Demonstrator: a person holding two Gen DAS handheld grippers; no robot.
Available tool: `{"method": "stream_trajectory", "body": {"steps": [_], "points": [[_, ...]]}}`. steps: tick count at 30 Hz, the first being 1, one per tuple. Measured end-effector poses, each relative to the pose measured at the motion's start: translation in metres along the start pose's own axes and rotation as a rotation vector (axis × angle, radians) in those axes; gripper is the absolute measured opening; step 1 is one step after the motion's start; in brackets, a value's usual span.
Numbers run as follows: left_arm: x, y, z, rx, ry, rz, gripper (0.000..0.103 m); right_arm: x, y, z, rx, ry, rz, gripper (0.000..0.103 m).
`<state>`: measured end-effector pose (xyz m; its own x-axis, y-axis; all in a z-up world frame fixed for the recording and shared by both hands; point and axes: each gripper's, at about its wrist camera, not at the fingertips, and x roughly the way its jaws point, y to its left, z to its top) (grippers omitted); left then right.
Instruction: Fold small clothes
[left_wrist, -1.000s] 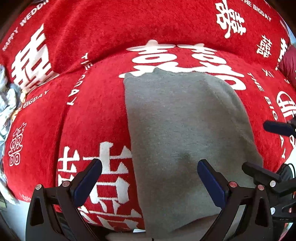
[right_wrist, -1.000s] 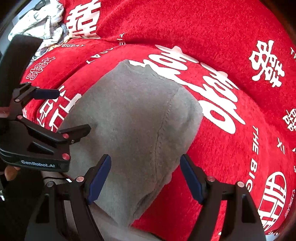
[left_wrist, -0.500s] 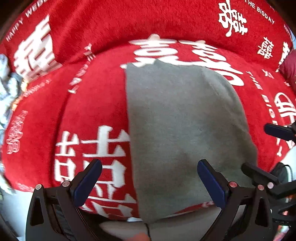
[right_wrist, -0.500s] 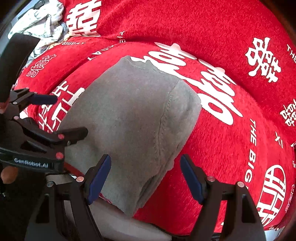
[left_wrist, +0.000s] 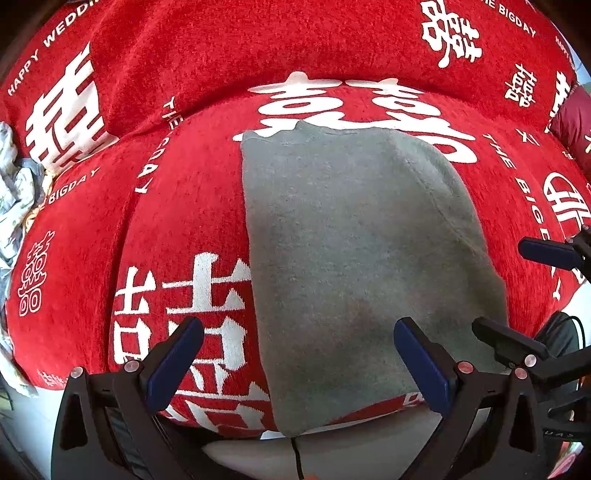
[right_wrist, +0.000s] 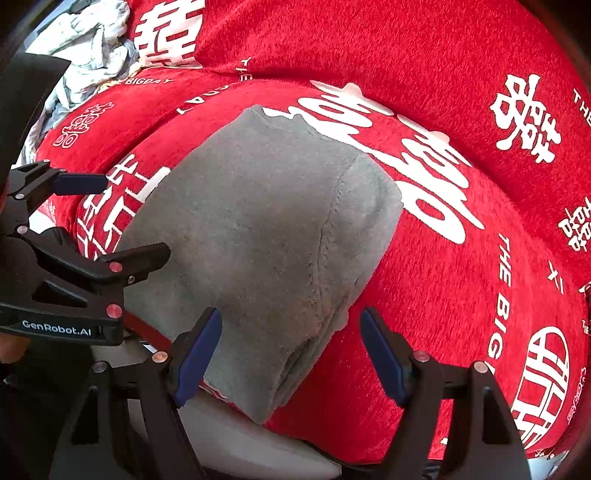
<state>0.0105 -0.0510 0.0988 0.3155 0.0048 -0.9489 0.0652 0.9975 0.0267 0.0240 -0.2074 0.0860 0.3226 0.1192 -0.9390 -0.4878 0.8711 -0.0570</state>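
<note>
While both tools hang above the sofa with nothing between their jaws, the fold looks partly made. At far left, a crumpled pale cloth pile (left_wrist: 16, 192) lies at the end of the seat, well apart from the work. Next comes the left gripper (left_wrist: 297, 363), jaws wide apart, straddling the straight left edge of the grey garment (left_wrist: 351, 258). That garment lies flat on the red printed cover (left_wrist: 177, 221), already narrowed into a long panel, its near end hanging just over the cushion front. The right gripper (right_wrist: 291, 354), also spread and empty, hovers over the garment's near right corner, where a seam and doubled layers show. I judge the next move is to pinch both near corners and carry them to the far edge. The plush cover may cling, and the thick right-hand layers could slip unevenly.
</note>
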Motion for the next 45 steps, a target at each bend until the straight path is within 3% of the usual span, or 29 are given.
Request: {"method": "stream_trajectory", "body": {"steps": [45], "points": [[0.0011, 0.0004, -0.0038, -0.007, 0.03, -0.048, 0.103, -0.0002, 0.0014, -0.0008, 0.004, -0.003, 0.004, 0.08]]}}
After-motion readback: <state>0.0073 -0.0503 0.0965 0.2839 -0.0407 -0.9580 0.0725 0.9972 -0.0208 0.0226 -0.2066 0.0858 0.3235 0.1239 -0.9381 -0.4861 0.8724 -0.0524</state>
